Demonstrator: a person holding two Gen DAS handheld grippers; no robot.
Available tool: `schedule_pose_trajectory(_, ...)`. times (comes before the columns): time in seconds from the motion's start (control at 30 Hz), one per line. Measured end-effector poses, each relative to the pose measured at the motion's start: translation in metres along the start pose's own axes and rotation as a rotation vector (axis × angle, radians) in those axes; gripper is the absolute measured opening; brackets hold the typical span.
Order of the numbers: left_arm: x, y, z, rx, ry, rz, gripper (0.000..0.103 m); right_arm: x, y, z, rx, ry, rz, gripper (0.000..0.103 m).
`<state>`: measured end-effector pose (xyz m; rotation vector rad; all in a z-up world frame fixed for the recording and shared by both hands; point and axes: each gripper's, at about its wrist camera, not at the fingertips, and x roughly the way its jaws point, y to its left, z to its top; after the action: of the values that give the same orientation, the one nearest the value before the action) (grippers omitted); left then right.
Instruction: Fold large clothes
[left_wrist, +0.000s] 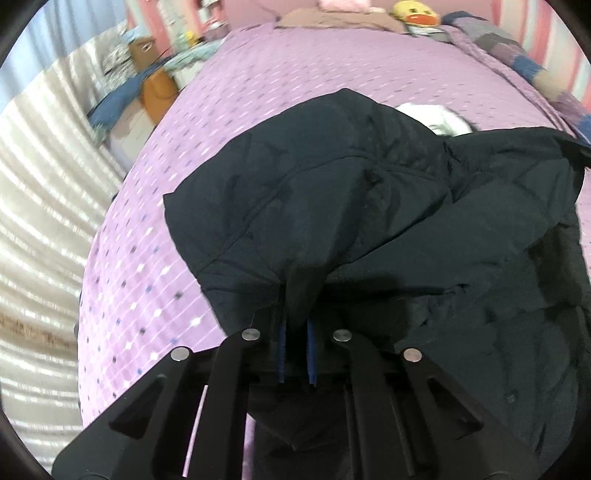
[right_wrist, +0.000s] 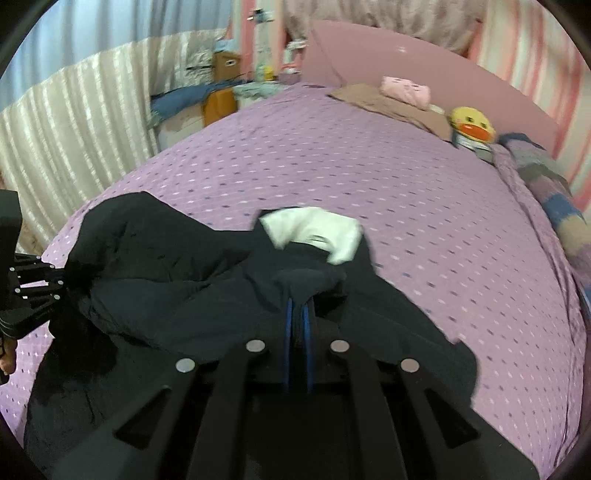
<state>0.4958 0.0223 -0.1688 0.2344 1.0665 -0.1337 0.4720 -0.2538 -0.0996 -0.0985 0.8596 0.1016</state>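
Lilac bedding with a woven grid of small pale and dark diamonds covers a wide bed (right_wrist: 424, 206) that fills both views. Beyond its far edge stands a smooth pink headboard (right_wrist: 424, 66), with pink-and-white striped wall to the right. Shiny, ribbed cream curtains (left_wrist: 40, 206) hang along the bed's left side, next to a cluttered corner with a brown cardboard box (right_wrist: 223, 64) and blue cloth.

At the head of the bed lie a flat tan cloth (right_wrist: 391, 105), a soft pink plush (right_wrist: 406, 92) and a round yellow duck plush (right_wrist: 471, 123). A patchwork blanket (right_wrist: 554, 199) in blue, grey and cream runs along the right edge.

A large dark navy jacket (left_wrist: 369, 206), matte and lightly quilted with stitched seams, sits bunched in puffy folds near the bed's near edge. A white lining patch or label (right_wrist: 317, 230) shows at its far side.

The left gripper (left_wrist: 295, 317) is clamped on a pinch of jacket fabric, its blue-edged pads nearly meeting. The right gripper (right_wrist: 299, 321) is likewise closed tight on another fold. From the right wrist view, the left gripper appears at the left edge, buried in the jacket's side.
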Motion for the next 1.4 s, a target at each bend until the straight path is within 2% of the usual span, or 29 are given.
schedule_pose_trajectory(0.13,-0.018,-0.030,0.013,0.058,-0.037,-0.058,0.006,-0.029,-0.045,-0.018,0.048,-0.035,-0.082,0.005)
schedule_pose_trajectory(0.23,-0.022,-0.069,0.021,0.110,-0.044,-0.094,0.010,-0.046,-0.077,-0.038,0.090,-0.048,-0.138,0.005)
schedule_pose_trajectory(0.33,-0.020,-0.100,0.014,0.156,-0.032,-0.103,0.014,-0.047,-0.104,-0.067,0.129,-0.013,-0.198,0.005)
schedule_pose_trajectory(0.4,-0.011,-0.114,0.009,0.182,-0.010,-0.085,0.016,-0.040,-0.114,-0.085,0.159,0.015,-0.202,0.005)
schedule_pose_trajectory(0.47,-0.005,-0.122,0.006,0.198,-0.005,-0.068,0.024,-0.031,-0.118,-0.102,0.170,0.043,-0.205,0.005)
schedule_pose_trajectory(0.53,-0.004,-0.124,-0.001,0.209,0.000,-0.041,0.060,-0.021,-0.119,-0.116,0.178,0.079,-0.203,0.007)
schedule_pose_trajectory(0.57,-0.006,-0.122,-0.006,0.209,-0.006,-0.025,0.062,-0.015,-0.120,-0.123,0.186,0.096,-0.206,0.008)
schedule_pose_trajectory(0.67,-0.013,-0.111,-0.015,0.190,-0.006,-0.013,0.064,-0.020,-0.127,-0.137,0.234,0.088,-0.198,0.022)
schedule_pose_trajectory(0.73,-0.022,-0.094,-0.016,0.164,-0.032,0.005,0.080,-0.032,-0.134,-0.137,0.286,0.061,-0.181,0.050)
schedule_pose_trajectory(0.8,-0.033,-0.074,-0.011,0.127,-0.078,0.033,0.089,-0.041,-0.142,-0.125,0.327,0.017,-0.189,0.060)
schedule_pose_trajectory(0.87,-0.039,-0.064,0.000,0.099,-0.101,0.041,0.092,-0.041,-0.143,-0.108,0.333,-0.006,-0.192,0.067)
schedule_pose_trajectory(0.93,-0.038,-0.058,0.014,0.078,-0.109,0.050,0.098,-0.031,-0.135,-0.082,0.321,-0.030,-0.207,0.082)
schedule_pose_trajectory(1.0,-0.033,-0.059,0.029,0.056,-0.109,0.043,0.099,-0.013,-0.122,-0.059,0.296,-0.058,-0.195,0.088)
schedule_pose_trajectory(1.07,-0.017,-0.081,0.054,0.037,-0.112,0.040,0.099,0.017,-0.106,-0.038,0.261,-0.071,-0.195,0.091)
schedule_pose_trajectory(1.17,0.008,-0.088,0.078,0.020,-0.116,0.056,0.099,0.058,-0.081,-0.007,0.206,-0.071,-0.185,0.091)
schedule_pose_trajectory(1.23,0.028,-0.093,0.096,0.004,-0.128,0.080,0.100,0.075,-0.067,0.010,0.159,-0.119,-0.218,0.093)
schedule_pose_trajectory(1.3,0.049,-0.084,0.123,-0.042,-0.124,0.087,0.100,0.098,-0.056,0.026,0.117,-0.148,-0.301,0.094)
schedule_pose_trajectory(1.37,0.070,-0.090,0.136,-0.089,-0.137,0.073,0.100,0.112,-0.054,0.032,0.121,-0.169,-0.313,0.094)
schedule_pose_trajectory(1.4,0.079,-0.092,0.139,-0.093,-0.161,0.099,0.100,0.122,-0.054,0.033,0.126,-0.169,-0.306,0.095)
